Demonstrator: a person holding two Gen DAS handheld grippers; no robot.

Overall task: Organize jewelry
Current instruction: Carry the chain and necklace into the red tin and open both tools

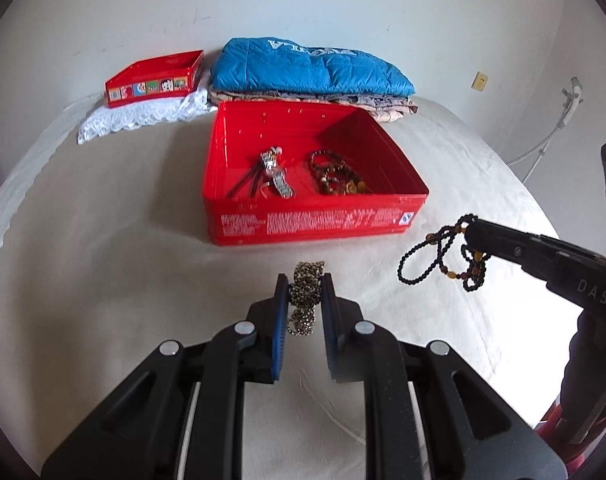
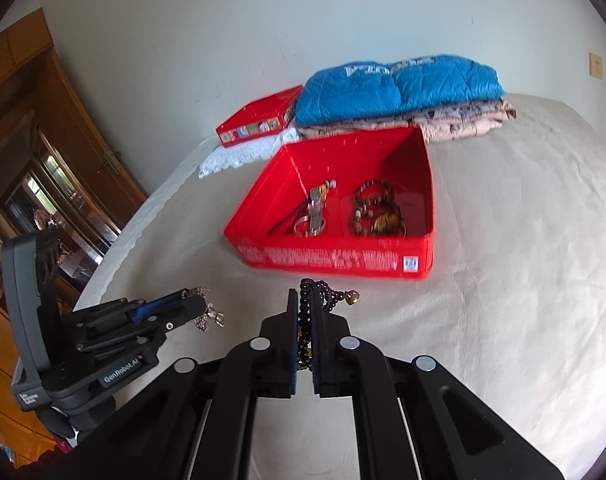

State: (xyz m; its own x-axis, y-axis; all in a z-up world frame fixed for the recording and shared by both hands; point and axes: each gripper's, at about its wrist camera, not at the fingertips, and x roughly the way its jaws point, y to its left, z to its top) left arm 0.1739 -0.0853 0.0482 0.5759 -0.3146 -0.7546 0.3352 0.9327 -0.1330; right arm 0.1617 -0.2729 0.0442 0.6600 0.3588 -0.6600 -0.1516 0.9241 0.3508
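My left gripper pinches a metal chain in its jaws above the bed. My right gripper clamps a dark bead necklace (amber beads mixed in), both just short of the red box holding other jewelry.

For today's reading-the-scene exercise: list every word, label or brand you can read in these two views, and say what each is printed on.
"DAS": right gripper, on its side, rest cut off.
"GenRobot.AI": left gripper, on its body.
Red box white front print: too small.
Blue quilt white lettering: upside down, unreadable.
Small red tin: pictures only.
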